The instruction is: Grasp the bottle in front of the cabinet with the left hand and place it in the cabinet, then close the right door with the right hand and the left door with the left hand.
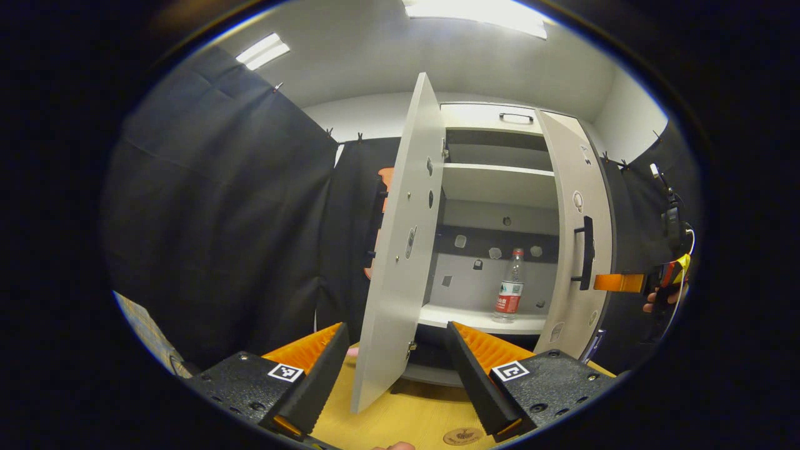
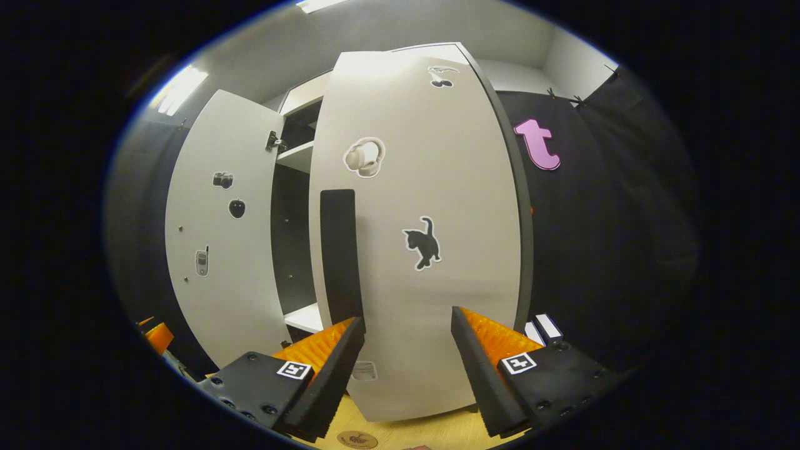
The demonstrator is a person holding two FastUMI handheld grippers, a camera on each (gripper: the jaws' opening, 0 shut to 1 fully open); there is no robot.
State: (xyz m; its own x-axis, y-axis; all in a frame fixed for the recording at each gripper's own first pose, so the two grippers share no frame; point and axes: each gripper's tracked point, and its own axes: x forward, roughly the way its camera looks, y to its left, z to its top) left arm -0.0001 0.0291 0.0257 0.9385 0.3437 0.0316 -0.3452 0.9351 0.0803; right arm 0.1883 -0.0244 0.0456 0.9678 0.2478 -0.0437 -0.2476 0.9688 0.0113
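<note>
White left door [image 1: 400, 250] stands before the spread left claw [image 1: 397, 369]; right claw [image 2: 406, 356] spread too.

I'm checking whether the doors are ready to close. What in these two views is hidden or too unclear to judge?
- Bottle label: too small, left gripper view.
- Cabinet interior: mostly covered by the right door, right gripper view.
- Left door handle: on its far face, left gripper view.
- Right gripper contact with the right door: too small, left gripper view.
</note>
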